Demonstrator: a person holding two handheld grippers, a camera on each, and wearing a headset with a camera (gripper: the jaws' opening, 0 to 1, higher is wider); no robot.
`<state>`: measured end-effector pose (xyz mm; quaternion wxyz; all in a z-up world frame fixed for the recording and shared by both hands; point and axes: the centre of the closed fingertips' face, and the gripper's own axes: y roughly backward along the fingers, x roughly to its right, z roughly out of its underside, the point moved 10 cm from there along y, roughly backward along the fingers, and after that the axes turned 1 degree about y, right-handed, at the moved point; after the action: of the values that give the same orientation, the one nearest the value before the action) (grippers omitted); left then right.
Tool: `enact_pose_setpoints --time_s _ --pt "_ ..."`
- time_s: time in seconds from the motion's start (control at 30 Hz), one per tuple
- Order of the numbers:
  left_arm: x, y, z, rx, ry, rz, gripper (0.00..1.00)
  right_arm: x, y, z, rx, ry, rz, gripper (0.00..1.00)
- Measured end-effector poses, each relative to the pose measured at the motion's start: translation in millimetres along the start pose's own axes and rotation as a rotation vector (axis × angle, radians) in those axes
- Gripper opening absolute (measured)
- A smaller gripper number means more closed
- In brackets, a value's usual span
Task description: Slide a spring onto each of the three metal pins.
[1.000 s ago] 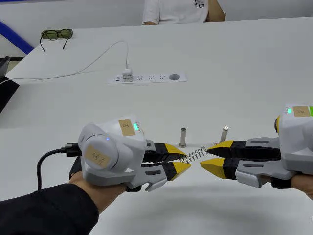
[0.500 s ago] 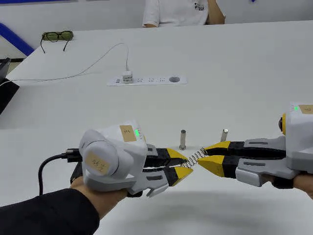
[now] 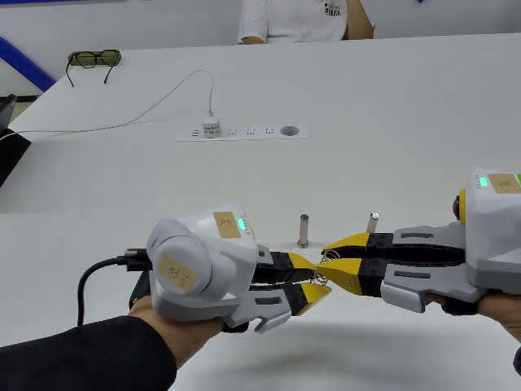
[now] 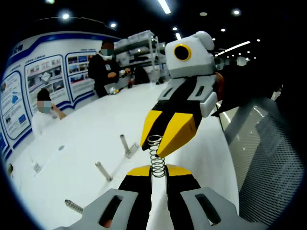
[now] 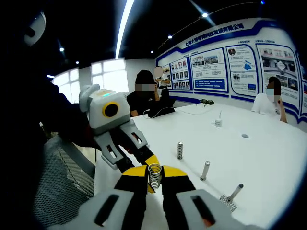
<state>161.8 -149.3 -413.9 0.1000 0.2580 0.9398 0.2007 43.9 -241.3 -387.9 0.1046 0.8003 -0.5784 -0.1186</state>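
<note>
White bench (image 3: 391,122) is stretching away toward a seated person in a white shirt (image 3: 301,18) in the head view; near its front the left hand-held gripper (image 3: 314,275) and the right hand-held gripper (image 3: 322,257) are meeting tip to tip, pinching a small coiled steel spring (image 3: 321,278) between them; just behind, a bare upright metal pin (image 3: 304,230) and a slightly tilted metal pin (image 3: 372,221) are standing apart from the jaws.

Left gripper view: its own jaws are holding the spring's lower end while the other's yellow jaws are clamping the upper end, so the coil is hanging in the air above the bench; a pin wearing a coil (image 4: 74,207) is showing at the lower left.

Right gripper view: its jaws are gripping the spring end-on, with the bare pin beyond, well apart.

Risk, as I judge it: both ends are being squeezed at once, so the coil could buckle and jump free when one side lets go; a crooked grip would be leaving the bore off-axis, so it could snag on the pin's top or tip the pin.
</note>
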Motion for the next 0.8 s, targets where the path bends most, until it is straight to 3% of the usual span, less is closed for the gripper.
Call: enact_pose_setpoints --time_s 0.23,0.47,0.8 --pt "1.7 -5.4 4.9 -0.012 0.024 0.018 0.10 -1.1 -3.3 3.0 -0.043 0.049 0.004 0.12" --pt "2.4 -4.5 5.7 0.002 0.033 0.010 0.12 1.0 -3.4 3.4 -0.043 0.044 0.003 0.12" --pt "2.3 0.1 6.2 0.037 0.066 0.009 0.28 2.0 -3.0 3.6 -0.053 0.053 0.009 0.12"
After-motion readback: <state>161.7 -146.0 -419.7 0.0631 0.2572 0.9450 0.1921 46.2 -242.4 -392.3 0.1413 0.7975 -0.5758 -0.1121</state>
